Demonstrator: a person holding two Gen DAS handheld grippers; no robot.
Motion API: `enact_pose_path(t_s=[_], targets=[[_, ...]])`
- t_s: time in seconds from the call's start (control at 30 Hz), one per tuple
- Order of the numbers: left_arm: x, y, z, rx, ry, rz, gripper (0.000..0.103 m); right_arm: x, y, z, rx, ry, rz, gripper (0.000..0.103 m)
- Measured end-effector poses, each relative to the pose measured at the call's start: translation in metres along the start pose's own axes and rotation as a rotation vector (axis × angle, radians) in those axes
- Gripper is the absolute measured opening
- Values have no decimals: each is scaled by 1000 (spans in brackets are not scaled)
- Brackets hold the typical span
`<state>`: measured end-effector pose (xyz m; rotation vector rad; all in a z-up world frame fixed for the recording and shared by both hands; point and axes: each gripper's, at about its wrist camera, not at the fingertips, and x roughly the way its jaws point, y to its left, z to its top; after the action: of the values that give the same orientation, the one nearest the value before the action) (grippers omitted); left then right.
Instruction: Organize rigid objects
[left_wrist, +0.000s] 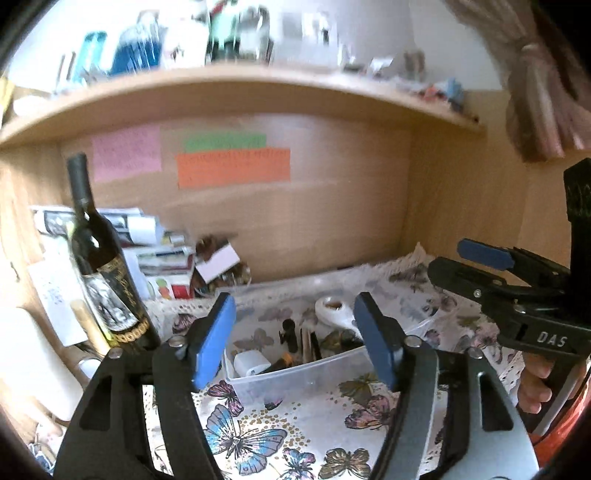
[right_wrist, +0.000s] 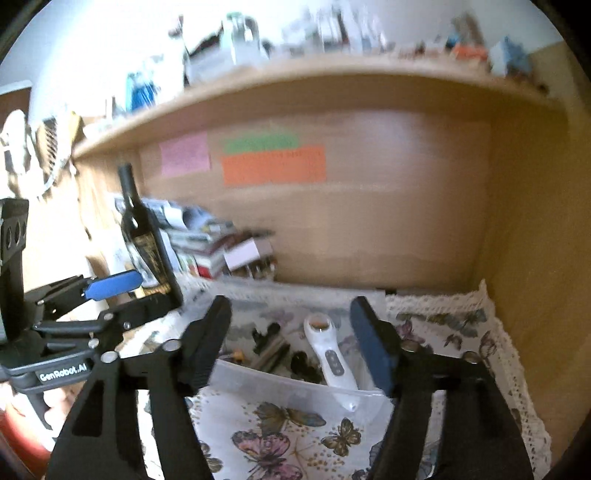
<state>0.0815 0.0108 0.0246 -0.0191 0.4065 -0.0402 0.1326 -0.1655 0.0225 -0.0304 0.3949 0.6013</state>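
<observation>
A clear plastic box (left_wrist: 295, 380) sits on the butterfly cloth (left_wrist: 258, 435) and holds small rigid items: a white handheld device (left_wrist: 334, 312), a white charger block (left_wrist: 251, 363) and several dark sticks. My left gripper (left_wrist: 295, 332) is open and empty, just in front of the box. In the right wrist view the box (right_wrist: 295, 395) with the white device (right_wrist: 327, 354) lies between my open, empty right gripper's (right_wrist: 295, 339) fingers. Each gripper also shows in the other's view: the right one (left_wrist: 476, 262) and the left one (right_wrist: 122, 291).
A dark wine bottle (left_wrist: 99, 258) stands at the left beside stacked magazines (left_wrist: 147, 236). A wooden back panel carries pink (left_wrist: 127, 153) and orange (left_wrist: 232, 168) notes. A cluttered shelf (left_wrist: 240, 88) runs overhead. A side wall (right_wrist: 532, 240) closes the right.
</observation>
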Motion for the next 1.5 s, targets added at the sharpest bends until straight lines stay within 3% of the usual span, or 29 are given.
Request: enact_pose_path(t_s=[0.07,0.13,0.27,0.5,1.5], targets=[[-10,-2,0,-3,-25,5,90,-14,4,1,-4,-36,-5,78],[-23,-4,-2,-10,-62,21,93,-26,7,0,-10,-67,-13,86],[-41,-6,-5,-13,-98,32,99,-38,12,-5,-11,-94,-9,91],[-53,-7,-10,-19,-113,44,100,-50,17,-11,-9,-109,-14,97],[-56,-9,-9,-35,-125,35,100,-58,24,-11,-10,-123,-10,100]])
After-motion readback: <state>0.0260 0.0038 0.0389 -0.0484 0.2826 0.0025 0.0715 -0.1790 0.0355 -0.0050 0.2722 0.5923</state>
